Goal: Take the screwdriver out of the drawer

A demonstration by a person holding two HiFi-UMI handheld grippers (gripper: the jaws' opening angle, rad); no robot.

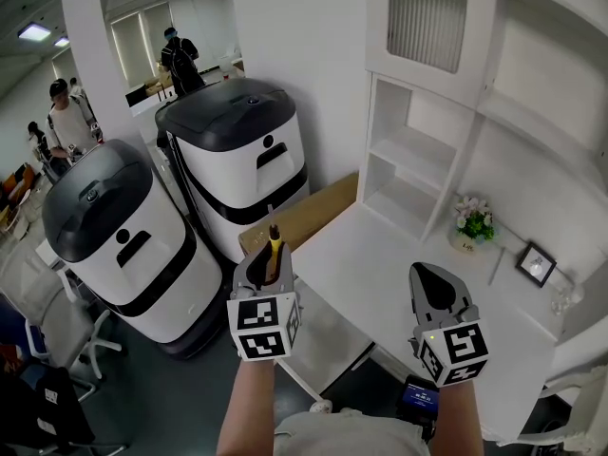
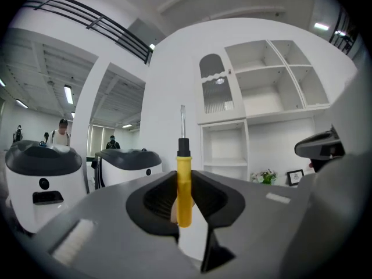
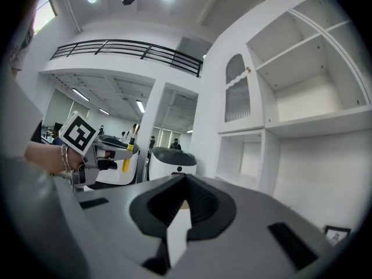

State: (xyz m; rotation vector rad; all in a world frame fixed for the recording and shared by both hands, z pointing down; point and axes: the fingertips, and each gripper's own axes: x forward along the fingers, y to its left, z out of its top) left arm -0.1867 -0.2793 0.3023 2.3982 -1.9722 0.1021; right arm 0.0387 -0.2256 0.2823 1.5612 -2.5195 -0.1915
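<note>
A screwdriver (image 1: 275,248) with a yellow handle, a black collar and a thin metal shaft stands upright in my left gripper (image 1: 269,266), which is shut on the handle. In the left gripper view the handle (image 2: 183,185) sits clamped between the two dark jaws, shaft pointing up. The right gripper view shows the same tool (image 3: 125,157) at the far left, in the left gripper (image 3: 107,157). My right gripper (image 1: 433,281) hovers over the white desk (image 1: 380,245) with its jaws together and nothing in them (image 3: 185,182). No drawer shows in any view.
Two white-and-black rounded machines (image 1: 242,155) (image 1: 123,245) stand left of the desk, with a cardboard sheet (image 1: 309,215) behind them. A white shelf unit (image 1: 408,160), a small flower pot (image 1: 472,222) and a picture frame (image 1: 535,264) sit at the desk's back. People stand far left.
</note>
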